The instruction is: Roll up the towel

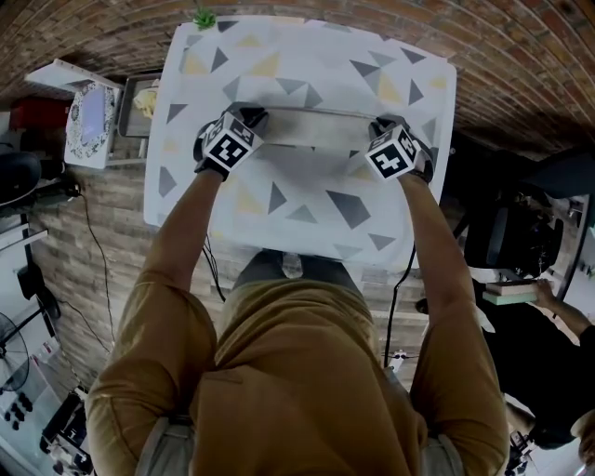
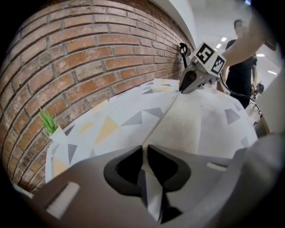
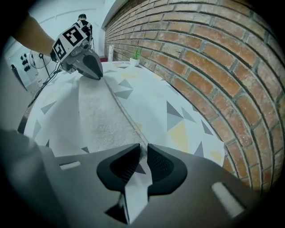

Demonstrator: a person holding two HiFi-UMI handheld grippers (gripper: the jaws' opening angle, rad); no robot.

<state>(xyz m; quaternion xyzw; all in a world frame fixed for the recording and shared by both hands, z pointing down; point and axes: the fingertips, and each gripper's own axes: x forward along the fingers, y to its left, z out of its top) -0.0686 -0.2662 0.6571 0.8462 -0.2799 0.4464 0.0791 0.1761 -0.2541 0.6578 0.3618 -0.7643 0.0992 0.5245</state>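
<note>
Pinching one long edge of the towel (image 1: 307,153), the left gripper (image 1: 247,118) and right gripper (image 1: 379,127) hold its opposite ends on the patterned tablecloth (image 1: 307,65).

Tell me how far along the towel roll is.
Done: both grips are set. The left hand-held gripper and the right hand-held gripper are shut on the towel at its far edge, one per end. In hand: no roll started yet; the towel looks flat on the patterned tablecloth. Left: the whole roll.

Seen from above, the left gripper (image 1: 238,124) and right gripper (image 1: 389,130) cover the end corners of the pale grey cloth towel (image 1: 311,130). Beyond the left gripper, a small green plant (image 1: 204,16) is cut off at the top edge.
</note>
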